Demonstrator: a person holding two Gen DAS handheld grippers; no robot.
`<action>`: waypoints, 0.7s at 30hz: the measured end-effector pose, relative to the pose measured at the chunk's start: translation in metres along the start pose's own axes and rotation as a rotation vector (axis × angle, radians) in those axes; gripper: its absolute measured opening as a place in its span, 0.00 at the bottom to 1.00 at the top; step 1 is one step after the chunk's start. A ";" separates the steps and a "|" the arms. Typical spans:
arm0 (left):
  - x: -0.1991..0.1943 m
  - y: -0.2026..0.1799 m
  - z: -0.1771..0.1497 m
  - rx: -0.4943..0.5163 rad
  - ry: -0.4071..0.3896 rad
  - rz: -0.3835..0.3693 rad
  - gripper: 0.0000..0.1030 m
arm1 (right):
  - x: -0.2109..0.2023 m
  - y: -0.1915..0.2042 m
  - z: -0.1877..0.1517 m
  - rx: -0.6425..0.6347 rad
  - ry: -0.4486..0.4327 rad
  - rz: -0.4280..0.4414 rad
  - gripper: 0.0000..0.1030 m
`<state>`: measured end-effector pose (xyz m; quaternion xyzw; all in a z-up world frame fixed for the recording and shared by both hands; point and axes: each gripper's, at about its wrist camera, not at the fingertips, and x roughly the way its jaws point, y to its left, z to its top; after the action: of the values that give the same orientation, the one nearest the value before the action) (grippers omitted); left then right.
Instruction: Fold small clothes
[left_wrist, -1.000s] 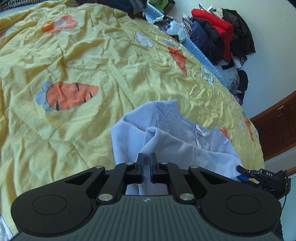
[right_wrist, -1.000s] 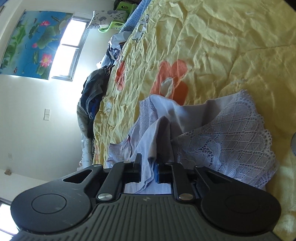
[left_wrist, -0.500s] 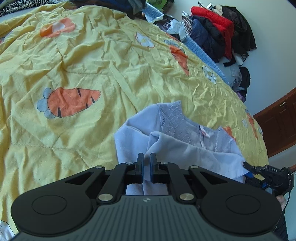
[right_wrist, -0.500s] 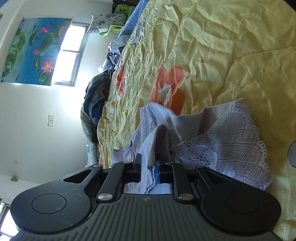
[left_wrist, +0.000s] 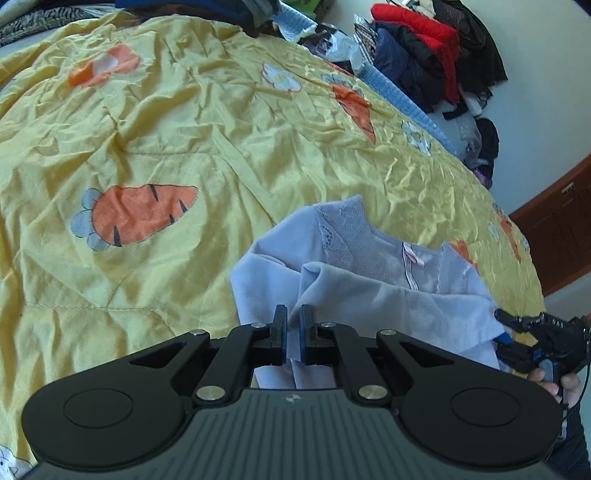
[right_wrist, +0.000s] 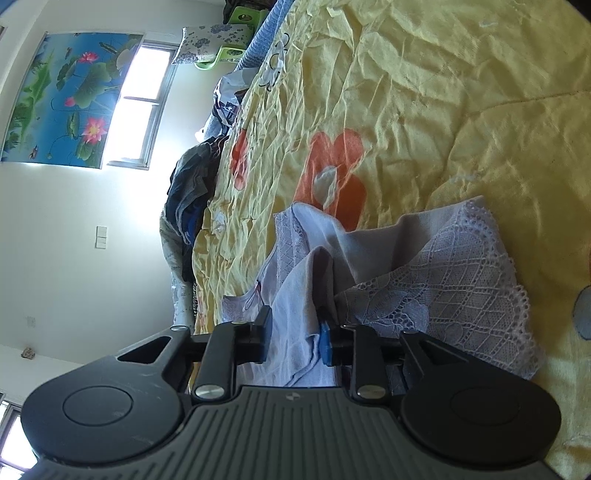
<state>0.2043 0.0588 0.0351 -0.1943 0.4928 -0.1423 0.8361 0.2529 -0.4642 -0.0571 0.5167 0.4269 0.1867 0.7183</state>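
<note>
On the bed, near its lower edge: one small lilac top (left_wrist: 373, 280), lace at shoulders and hem, lying partly doubled over on a yellow quilt (left_wrist: 155, 133) printed with carrots and flowers. The body cloth is drawn up into a ridge across the middle, which suggests a fold being laid over the neckline.

Left gripper (left_wrist: 291, 334): jaws pinched almost fully together on a thin pleat of the top's plain fabric, holding that corner up and steady, presumably to keep the fold line in place.

Right gripper (right_wrist: 295, 338): jaws opening, a modest gap showing; a loose hang of the lilac cloth sits between them, but the pads no longer appear to press on it. Judged to be letting its corner drop onto the layer beneath. In the left view it appears at the top's right edge, a person's hand (left_wrist: 554, 380) behind it.

Lace hem panel (right_wrist: 454, 291): spread flat to the right of the right gripper, resting on the quilt.

Surroundings: heaped dark and red clothes (left_wrist: 424, 51) at the far side against the wall; a window (right_wrist: 140, 99) and a lotus picture (right_wrist: 70, 96) beyond the bed. None of these bear on the fold.
</note>
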 end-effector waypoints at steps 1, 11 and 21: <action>0.003 0.000 0.000 0.004 0.008 0.000 0.06 | 0.000 0.000 0.000 0.000 0.001 0.001 0.28; 0.009 0.012 0.003 -0.032 0.014 -0.042 0.06 | -0.003 0.001 -0.001 0.006 0.002 0.007 0.29; 0.003 0.014 0.001 -0.052 0.023 -0.135 0.06 | -0.002 0.001 -0.003 -0.002 0.008 -0.006 0.28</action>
<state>0.2078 0.0697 0.0266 -0.2472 0.4916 -0.1875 0.8137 0.2499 -0.4633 -0.0559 0.5139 0.4311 0.1874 0.7176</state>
